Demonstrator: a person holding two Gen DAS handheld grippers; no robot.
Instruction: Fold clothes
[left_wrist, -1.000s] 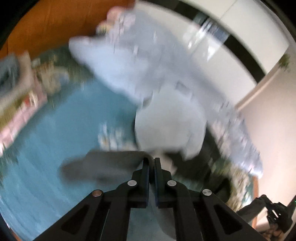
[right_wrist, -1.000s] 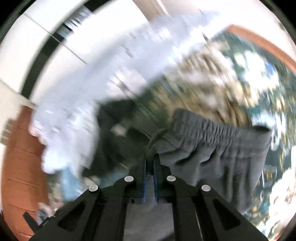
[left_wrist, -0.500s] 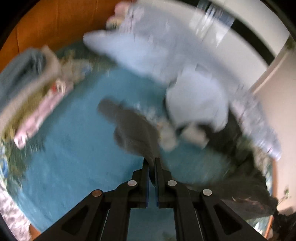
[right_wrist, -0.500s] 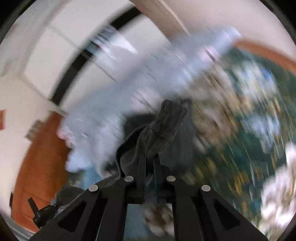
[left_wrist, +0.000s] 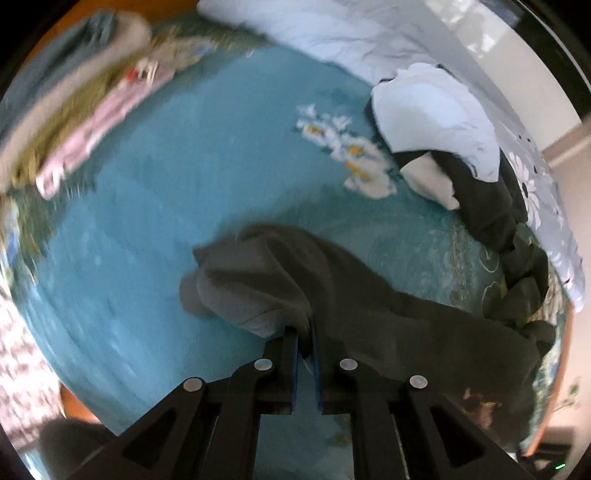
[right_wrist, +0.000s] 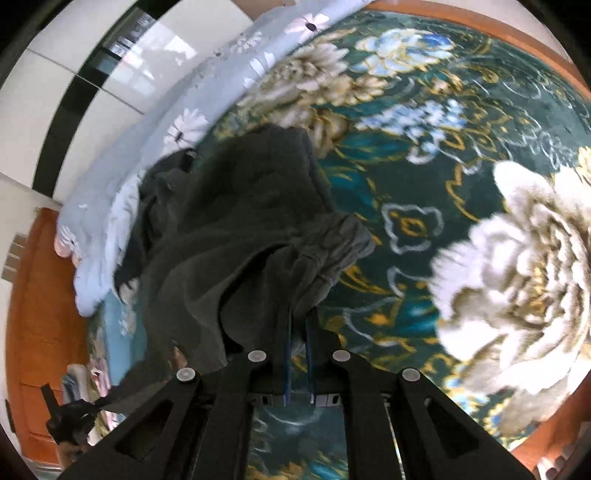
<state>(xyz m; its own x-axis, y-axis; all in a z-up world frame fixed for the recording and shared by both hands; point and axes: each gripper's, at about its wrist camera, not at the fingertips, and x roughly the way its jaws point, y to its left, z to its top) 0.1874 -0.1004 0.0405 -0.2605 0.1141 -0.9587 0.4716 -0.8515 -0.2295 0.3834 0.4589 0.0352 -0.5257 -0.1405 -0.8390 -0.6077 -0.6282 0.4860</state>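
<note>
A dark grey garment (left_wrist: 332, 288) lies crumpled on the teal floral blanket (left_wrist: 177, 177), stretched between both grippers. My left gripper (left_wrist: 305, 334) is shut on one bunched end of it. In the right wrist view the same garment (right_wrist: 229, 236) trails away to the left, and my right gripper (right_wrist: 299, 317) is shut on its gathered waistband end (right_wrist: 332, 240). The left gripper shows small at the lower left of the right wrist view (right_wrist: 70, 421).
A stack of folded clothes (left_wrist: 74, 96) sits at the far left. A white and black clothes pile (left_wrist: 443, 129) lies at the back right, by a pale blue floral duvet (right_wrist: 122, 192). An orange wooden bed edge (right_wrist: 33, 314) borders the blanket.
Both grippers have swung the grey garment down from the air onto the blanket. It now lies spread between them, and the views have steadied.
</note>
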